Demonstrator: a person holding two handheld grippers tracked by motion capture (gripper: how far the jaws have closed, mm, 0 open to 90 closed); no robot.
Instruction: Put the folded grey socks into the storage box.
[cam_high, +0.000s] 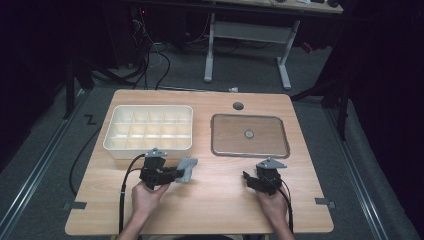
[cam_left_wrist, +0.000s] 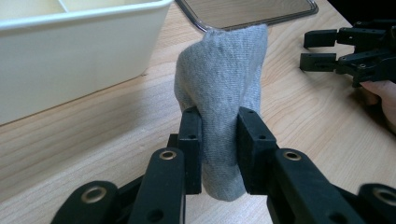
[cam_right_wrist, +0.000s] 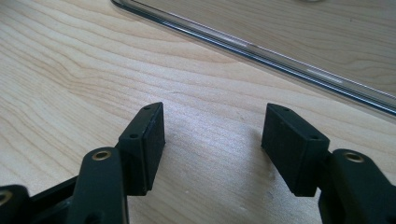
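A grey knitted sock (cam_left_wrist: 219, 88) is pinched between the two black jaws of my left gripper (cam_left_wrist: 219, 149), held just above the wooden table. From above, the same sock (cam_high: 187, 169) sticks out to the right of the left gripper (cam_high: 177, 174), just in front of the cream divided box (cam_high: 116, 144). My right gripper (cam_right_wrist: 212, 140) stands open over bare wood, nothing between its pads, and it sits at the front right (cam_high: 248, 178), short of the clear tray (cam_high: 250, 152).
The cream box has several compartments (cam_high: 150, 129) and its wall (cam_left_wrist: 70, 60) rises close on the left. The clear tray's rim (cam_right_wrist: 261, 51) runs ahead of the right gripper; a small round piece (cam_high: 249, 134) lies in it. A round hole (cam_high: 238, 106) marks the table's far side.
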